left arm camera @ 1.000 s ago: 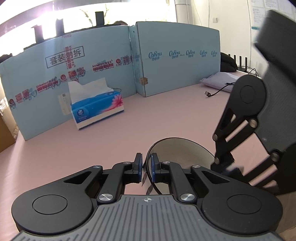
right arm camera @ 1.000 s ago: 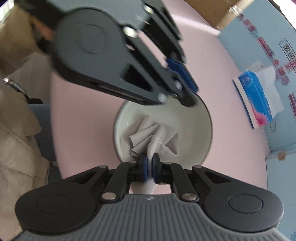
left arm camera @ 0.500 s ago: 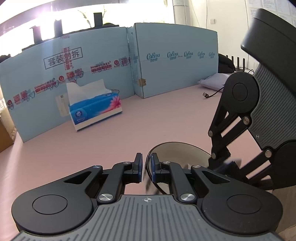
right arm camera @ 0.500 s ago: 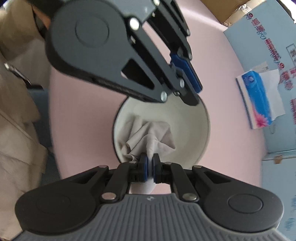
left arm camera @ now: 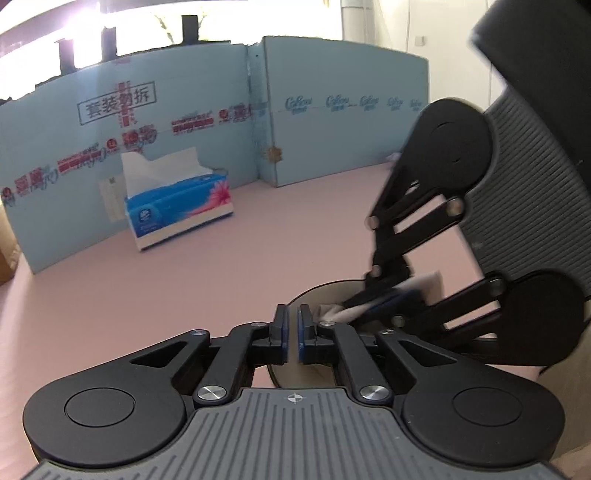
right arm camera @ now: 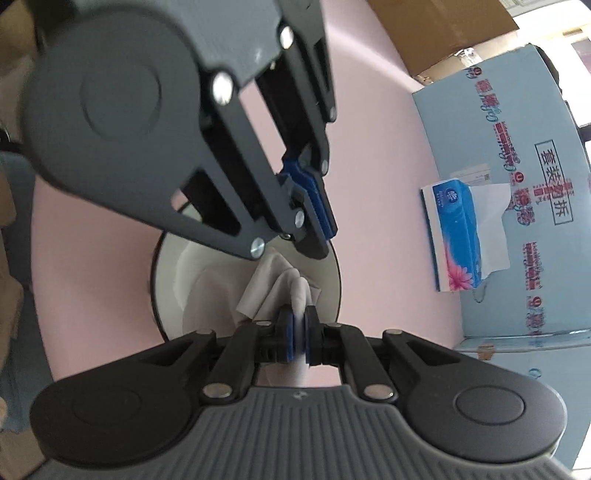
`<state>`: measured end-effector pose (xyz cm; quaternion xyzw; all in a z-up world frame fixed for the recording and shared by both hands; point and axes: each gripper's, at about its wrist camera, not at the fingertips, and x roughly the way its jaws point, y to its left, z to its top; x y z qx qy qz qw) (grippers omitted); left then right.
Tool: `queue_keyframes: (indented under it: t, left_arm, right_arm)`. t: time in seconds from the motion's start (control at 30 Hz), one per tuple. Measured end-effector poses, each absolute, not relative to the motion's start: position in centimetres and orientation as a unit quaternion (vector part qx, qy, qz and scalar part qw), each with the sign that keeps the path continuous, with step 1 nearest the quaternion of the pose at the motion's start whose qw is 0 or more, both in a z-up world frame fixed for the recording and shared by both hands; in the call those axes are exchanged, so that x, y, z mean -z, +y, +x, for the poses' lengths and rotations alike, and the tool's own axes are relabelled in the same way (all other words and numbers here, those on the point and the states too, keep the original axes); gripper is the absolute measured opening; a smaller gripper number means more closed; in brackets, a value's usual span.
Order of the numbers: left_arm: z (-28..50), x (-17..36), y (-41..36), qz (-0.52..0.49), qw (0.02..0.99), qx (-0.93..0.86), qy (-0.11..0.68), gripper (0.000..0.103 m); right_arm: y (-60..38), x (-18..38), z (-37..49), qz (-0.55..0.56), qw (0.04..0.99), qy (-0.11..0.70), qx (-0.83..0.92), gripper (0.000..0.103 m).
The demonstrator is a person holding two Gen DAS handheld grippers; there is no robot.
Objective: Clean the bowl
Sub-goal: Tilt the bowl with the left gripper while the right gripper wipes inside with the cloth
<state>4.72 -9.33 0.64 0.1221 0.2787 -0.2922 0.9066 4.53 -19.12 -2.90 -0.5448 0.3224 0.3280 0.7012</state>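
Strong window glare [left arm camera: 96,33] is noted top left; straight edges are bowed by the fisheye; the right gripper [left arm camera: 384,299] is motion-blurred.

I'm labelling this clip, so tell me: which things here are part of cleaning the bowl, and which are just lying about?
Part of the job:
- bowl
- tissue, wiping inside the bowl
- right gripper, shut on the tissue
- left gripper, shut on the bowl's rim

Lying about:
- tissue box
- blue cardboard panels
- brown carton
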Motion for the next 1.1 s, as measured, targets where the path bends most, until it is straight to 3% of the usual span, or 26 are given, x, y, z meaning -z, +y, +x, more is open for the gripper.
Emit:
queue_keyframes:
  t: [0.03, 0.07, 0.13, 0.53, 0.63, 0.77, 0.93, 1.1]
  left_arm:
    - [4.7, -0.7, -9.2, 0.118, 0.908, 0.292, 0.277, 0.015]
    - [4.7, -0.9, -8.9, 0.114, 0.910, 0.290, 0.273, 0.031]
    - [4.3, -1.3, -8.3, 0.107, 0.917, 0.280, 0.263, 0.052]
    - [1.9, -0.6, -7.6, 0.086, 0.910, 0.249, 0.321, 0.048]
    - [2.0, -0.2, -8.4, 0.090, 0.906, 0.241, 0.336, 0.041]
    - [3.1, 0.1, -8.9, 0.112, 0.903, 0.230, 0.345, 0.020]
    - [4.2, 0.0, -9.8, 0.152, 0.895, 0.238, 0.344, 0.012]
    - [6.2, -0.3, -10.4, 0.185, 0.880, 0.271, 0.343, 0.013]
  right_arm:
    - [-19.2, 2.8, 4.7, -0.537, 0.705, 0.326, -0.329, 0.006]
    - [-19.1, 2.7, 4.7, -0.529, 0.708, 0.329, -0.331, 0.006]
    - [-19.2, 2.8, 4.4, -0.509, 0.718, 0.335, -0.336, 0.007]
    - [-20.2, 2.2, 1.9, -0.421, 0.771, 0.322, -0.353, 0.007]
    - [-20.5, 1.9, 1.1, -0.417, 0.775, 0.313, -0.356, 0.007]
    - [-20.6, 1.9, 1.1, -0.415, 0.779, 0.302, -0.360, 0.007]
    - [-20.8, 1.9, 1.4, -0.406, 0.783, 0.301, -0.363, 0.007]
    - [-20.7, 1.5, 1.4, -0.390, 0.781, 0.307, -0.379, 0.007]
